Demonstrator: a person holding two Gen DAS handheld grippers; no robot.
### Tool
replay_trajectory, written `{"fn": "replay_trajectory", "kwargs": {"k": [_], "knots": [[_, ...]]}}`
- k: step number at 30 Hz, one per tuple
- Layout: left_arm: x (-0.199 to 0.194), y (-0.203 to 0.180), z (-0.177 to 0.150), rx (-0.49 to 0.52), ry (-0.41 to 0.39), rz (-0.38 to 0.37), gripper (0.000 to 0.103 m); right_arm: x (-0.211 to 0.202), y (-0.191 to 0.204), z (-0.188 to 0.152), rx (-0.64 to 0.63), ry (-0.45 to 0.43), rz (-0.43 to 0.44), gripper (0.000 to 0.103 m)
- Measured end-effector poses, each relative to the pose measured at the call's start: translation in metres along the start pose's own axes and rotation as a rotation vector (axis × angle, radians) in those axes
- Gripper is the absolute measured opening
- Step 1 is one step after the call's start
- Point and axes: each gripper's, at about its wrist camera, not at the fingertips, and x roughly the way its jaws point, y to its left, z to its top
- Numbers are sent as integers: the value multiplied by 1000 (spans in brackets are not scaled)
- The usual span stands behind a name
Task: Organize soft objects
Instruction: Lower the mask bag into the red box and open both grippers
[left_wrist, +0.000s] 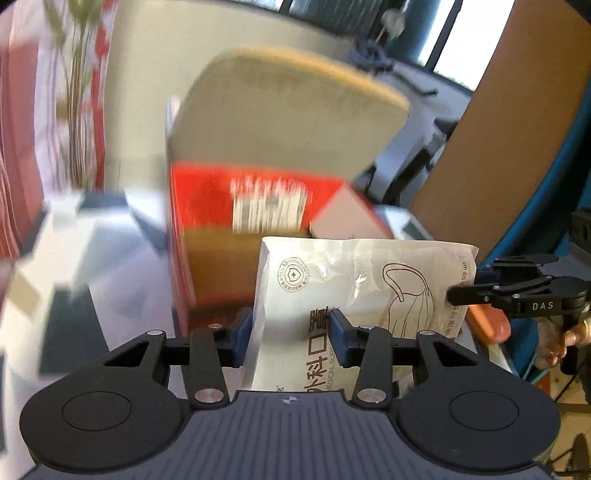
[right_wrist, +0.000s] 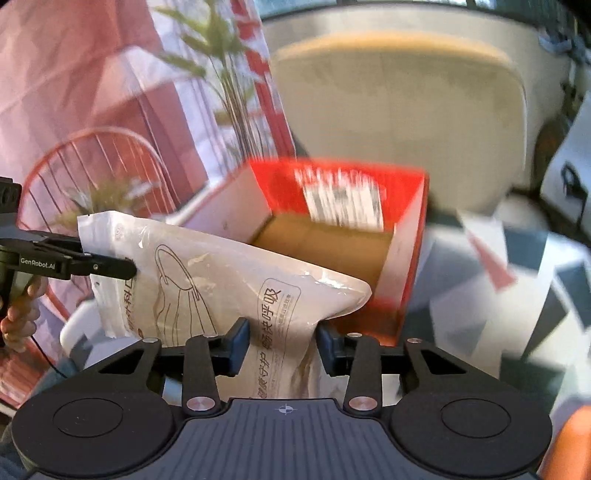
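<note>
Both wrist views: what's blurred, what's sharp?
Left wrist: the mask pack and left gripper are sharp; the red box, chair back and tablecloth are motion-smeared. Right wrist: same, pack and right gripper crisp, background streaked; fisheye bends the edges.

beige chair back (left_wrist: 288, 110), bright windows (left_wrist: 458, 40), patterned tablecloth (right_wrist: 517, 280).

The printing on the label (left_wrist: 267, 206) of the red box (left_wrist: 207, 206) is smeared by blur and cannot be read, and the patterned cloth (right_wrist: 517, 266) and the chair back (left_wrist: 288, 110) are blurred as well. The near end of the mask packet (left_wrist: 295, 302) is hidden behind the gripper body in both views. The hand (left_wrist: 561, 339) at the right edge is only partly seen.
</note>
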Motion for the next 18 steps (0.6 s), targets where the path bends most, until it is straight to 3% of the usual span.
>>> {"fn": "replay_trajectory", "kwargs": {"k": [6,10,14,18], "knots": [[-9,-24,42,121,-223,107,46,-21,10,46,-157,-193,-99,35],[21,-30,62,95,-306,162,46,-7,1,68,-174,-309,-197,34],[59,-15,67,10,-277,190,46,31,-20,71,-104,-318,-246,33],[97,6,57,-44,-181,227,46,78,-35,60,-25,-235,-237,32]]}}
